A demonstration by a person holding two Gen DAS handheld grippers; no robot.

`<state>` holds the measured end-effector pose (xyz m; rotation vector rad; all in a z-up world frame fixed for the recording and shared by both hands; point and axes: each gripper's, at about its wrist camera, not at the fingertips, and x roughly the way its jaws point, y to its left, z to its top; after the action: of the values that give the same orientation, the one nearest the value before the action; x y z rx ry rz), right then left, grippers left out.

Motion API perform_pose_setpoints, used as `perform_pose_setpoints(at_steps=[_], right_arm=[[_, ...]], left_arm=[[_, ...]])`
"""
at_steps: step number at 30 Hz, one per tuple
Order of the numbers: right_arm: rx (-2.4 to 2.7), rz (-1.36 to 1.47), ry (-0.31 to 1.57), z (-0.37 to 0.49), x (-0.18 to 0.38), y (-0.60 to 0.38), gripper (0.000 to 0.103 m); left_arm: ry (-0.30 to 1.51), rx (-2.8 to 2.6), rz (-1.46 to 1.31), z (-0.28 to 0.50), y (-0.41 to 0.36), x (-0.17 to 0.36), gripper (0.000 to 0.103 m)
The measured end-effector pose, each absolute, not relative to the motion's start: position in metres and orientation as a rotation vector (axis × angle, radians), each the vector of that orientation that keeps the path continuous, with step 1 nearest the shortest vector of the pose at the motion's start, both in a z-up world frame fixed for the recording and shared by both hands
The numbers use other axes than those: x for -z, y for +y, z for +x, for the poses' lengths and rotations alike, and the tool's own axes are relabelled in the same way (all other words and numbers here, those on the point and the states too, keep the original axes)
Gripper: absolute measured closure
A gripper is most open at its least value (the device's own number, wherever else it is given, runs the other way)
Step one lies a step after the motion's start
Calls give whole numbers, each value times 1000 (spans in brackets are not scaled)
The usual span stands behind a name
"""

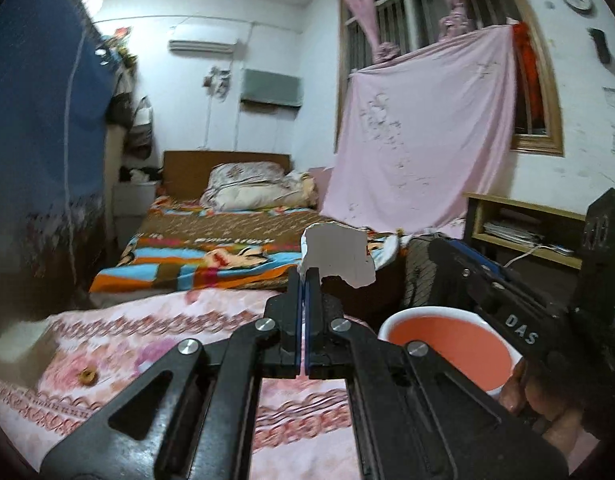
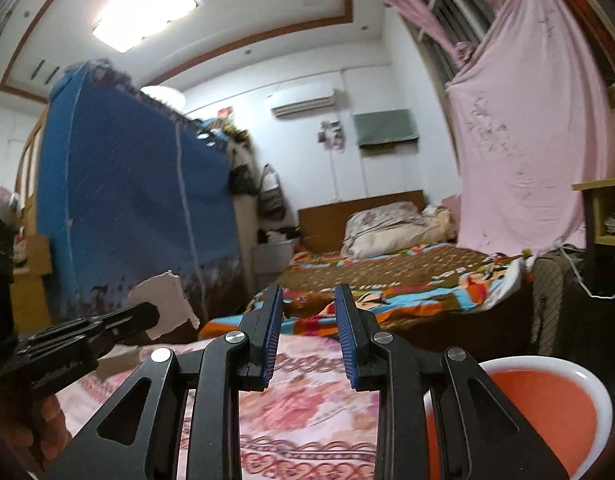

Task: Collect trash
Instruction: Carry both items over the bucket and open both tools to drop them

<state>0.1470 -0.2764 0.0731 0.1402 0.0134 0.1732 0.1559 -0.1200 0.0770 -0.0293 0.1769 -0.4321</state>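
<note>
Bedroom walls in white frame everything, with one bed point(image 1: 211, 248) under a striped, bright blanket running back to its wooden headboard, one blue fabric wardrobe point(image 2: 135, 208) on the left and one pink sheet point(image 1: 423, 132) hung over the window, probably to shut out the view. Nearer the cameras lies a pink flowered cloth point(image 1: 155, 340) covering the surface being cleared. One orange tub with a white rim point(image 2: 547, 412) stands at the right edge of it, mouth up, likely there as the bin for the rubbish.

Two grippers are at work, both raised above the cloth. One left gripper point(image 1: 304, 280) has its jaws pressed together on a single torn scrap of pale paper point(image 1: 339, 256), pinched by its lower edge so the rest stands free above the fingertips; it is held in the air, left of the tub and not yet over it. One right gripper point(image 2: 309, 312) hangs beside it with its jaws a little apart and nothing between them, seemingly free for the next piece. One small brown round bit point(image 1: 87, 376) lies on the cloth at the far left, perhaps further trash.
</note>
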Motion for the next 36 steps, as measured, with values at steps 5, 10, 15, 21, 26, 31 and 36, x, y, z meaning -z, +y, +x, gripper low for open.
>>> perform_pose_setpoints(at_steps=[5, 10, 15, 21, 26, 31, 36], right_arm=[[-102, 175, -15, 141, -76, -298, 79], [-38, 200, -26, 137, -75, -318, 79], [20, 232, -20, 130, -71, -336, 78], [86, 275, 11, 128, -66, -353, 78], [131, 299, 54, 132, -61, -363, 78], [155, 320, 85, 132, -56, -368, 78], [168, 340, 128, 135, -51, -375, 78]], left_arm=[[151, 509, -9, 156, -146, -86, 103], [145, 565, 3, 157, -165, -89, 103], [172, 610, 3, 160, -183, -89, 103], [253, 657, 4, 169, -207, -81, 103], [331, 690, -7, 180, -226, -73, 103], [386, 717, -11, 184, -239, -68, 103], [440, 743, -19, 189, -253, -62, 103]])
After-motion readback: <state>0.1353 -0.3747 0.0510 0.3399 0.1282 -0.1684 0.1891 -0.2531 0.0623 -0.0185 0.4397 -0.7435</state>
